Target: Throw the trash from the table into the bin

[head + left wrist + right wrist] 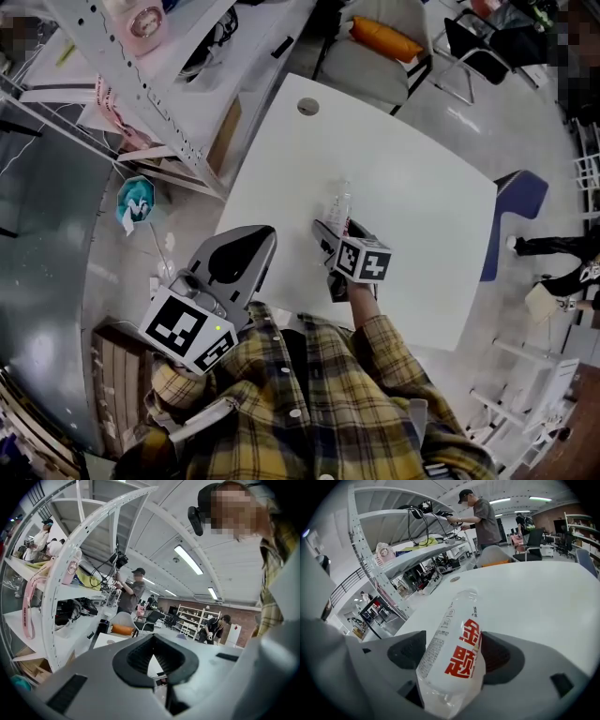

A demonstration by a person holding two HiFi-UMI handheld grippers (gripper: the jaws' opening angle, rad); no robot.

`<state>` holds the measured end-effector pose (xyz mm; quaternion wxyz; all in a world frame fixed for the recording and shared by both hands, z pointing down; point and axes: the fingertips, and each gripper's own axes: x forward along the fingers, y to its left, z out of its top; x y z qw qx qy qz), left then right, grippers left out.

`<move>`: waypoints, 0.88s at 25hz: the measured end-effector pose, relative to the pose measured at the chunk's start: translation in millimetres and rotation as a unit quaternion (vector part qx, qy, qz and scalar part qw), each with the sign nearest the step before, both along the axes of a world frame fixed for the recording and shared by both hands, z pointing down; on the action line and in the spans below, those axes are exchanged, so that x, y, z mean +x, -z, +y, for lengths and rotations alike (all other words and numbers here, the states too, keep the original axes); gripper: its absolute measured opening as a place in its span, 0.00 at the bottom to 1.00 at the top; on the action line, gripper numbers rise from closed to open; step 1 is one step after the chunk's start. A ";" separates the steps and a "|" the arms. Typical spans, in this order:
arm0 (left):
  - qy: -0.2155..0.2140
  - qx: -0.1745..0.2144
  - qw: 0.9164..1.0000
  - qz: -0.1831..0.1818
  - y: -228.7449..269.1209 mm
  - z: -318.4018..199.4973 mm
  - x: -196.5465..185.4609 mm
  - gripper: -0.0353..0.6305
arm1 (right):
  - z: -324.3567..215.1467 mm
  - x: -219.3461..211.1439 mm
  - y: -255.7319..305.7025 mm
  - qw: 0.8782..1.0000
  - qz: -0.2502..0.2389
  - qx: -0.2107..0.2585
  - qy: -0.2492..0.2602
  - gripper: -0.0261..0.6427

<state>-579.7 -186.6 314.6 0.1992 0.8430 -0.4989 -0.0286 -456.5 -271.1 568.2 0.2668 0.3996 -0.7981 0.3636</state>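
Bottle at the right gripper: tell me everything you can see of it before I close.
The bottle is thin clear plastic with a white label bearing large red characters and small grey print. Its near end looks crumpled, and it seems empty. It runs away from the camera, between the wide-apart jaws of the right gripper, over the white table. Whether the pads touch it is unclear.

bottle [459,639] partly hidden
its lower end lay behind the body of the right gripper [454,652]; its small print was unreadable.
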 end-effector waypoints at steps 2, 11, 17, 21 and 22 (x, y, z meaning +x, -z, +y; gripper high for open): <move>0.000 0.001 1.000 0.003 0.3 0.9 -1.4 0.06 | 0.3 -0.3 0.2 1.000 0.003 -0.001 0.001 0.56; -0.015 0.007 1.000 0.003 2.2 5.3 9.2 0.06 | 5.3 4.0 11.5 1.000 0.015 0.019 0.014 0.54; -0.045 0.012 0.999 0.007 6.5 7.6 25.2 0.06 | 9.6 6.9 47.4 0.999 -0.007 0.053 0.004 0.53; -0.081 0.016 0.997 0.012 6.5 1.7 49.1 0.06 | 13.0 24.0 77.9 0.996 -0.017 0.086 -0.012 0.53; -0.091 0.017 0.996 0.013 6.9 0.1 56.7 0.06 | 14.2 30.3 87.2 0.995 -0.019 0.095 -0.017 0.53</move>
